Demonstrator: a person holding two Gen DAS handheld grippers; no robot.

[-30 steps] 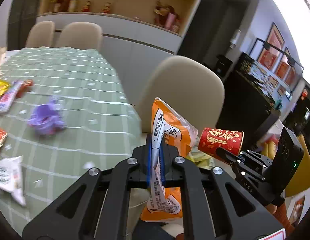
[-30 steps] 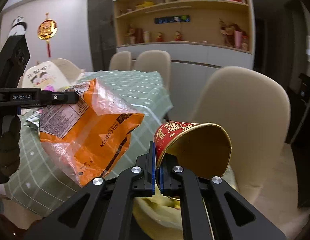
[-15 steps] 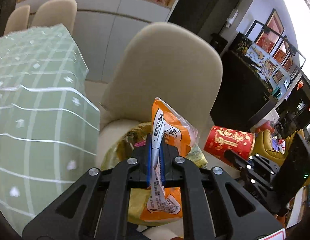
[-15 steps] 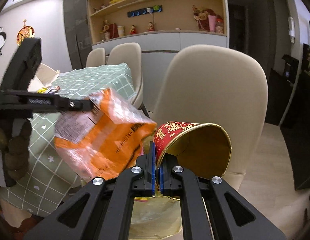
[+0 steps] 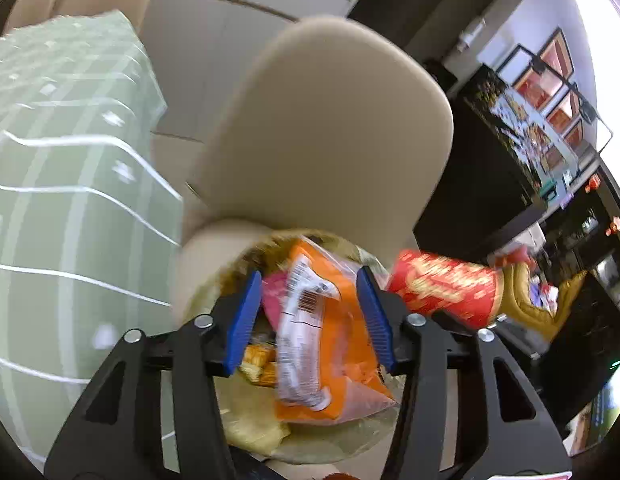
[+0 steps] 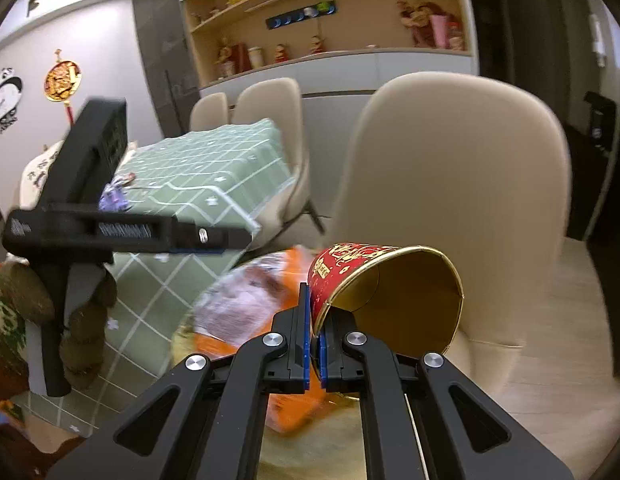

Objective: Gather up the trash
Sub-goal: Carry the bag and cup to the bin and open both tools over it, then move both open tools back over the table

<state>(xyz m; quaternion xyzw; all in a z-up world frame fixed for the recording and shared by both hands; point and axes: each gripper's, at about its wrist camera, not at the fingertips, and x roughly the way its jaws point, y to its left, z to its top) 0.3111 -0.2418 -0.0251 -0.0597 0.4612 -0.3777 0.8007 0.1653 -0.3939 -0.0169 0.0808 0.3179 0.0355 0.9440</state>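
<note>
Left wrist view: the left tongs point(image 5: 310, 316) sit at lower centre of the frame, and their jaws are opening. An orange snack packet point(image 5: 321, 344) lies blurred between the blue pads point(image 5: 242, 332), which stand clear of it on both sides; no pad presses on it. The packet is over the mouth of a yellowish trash bag point(image 5: 254, 420) that occupies the bottom centre, with other wrappers visible inside near the left pad. The bag rests on the seat of a beige chair point(image 5: 329, 128), whose backrest fills the upper middle. A counter with a green checked cloth point(image 5: 70, 168) takes up the left side of the frame. At right centre, a red and gold paper cup point(image 5: 445, 292) lies on its side just beside the right pad.

Right wrist view: the right tongs point(image 6: 315, 340) are closed on the rim of the same cup point(image 6: 349, 276), the cup wall pinched between the blue pads. The cup is tilted on its side, its gold-lined mouth facing the right of the frame. Just left of it and slightly lower, the orange packet point(image 6: 250, 300) appears blurred above the bag point(image 6: 341, 432), part of which shows at bottom centre between the tong arms. The left tongs' black body point(image 6: 122, 232) crosses the left middle of the frame, carried by a gloved hand point(image 6: 86, 320) at lower left. The clothed counter point(image 6: 206, 172) lies behind it, with a purple object point(image 6: 114, 198) on its near edge; I cannot tell what it is.
</note>
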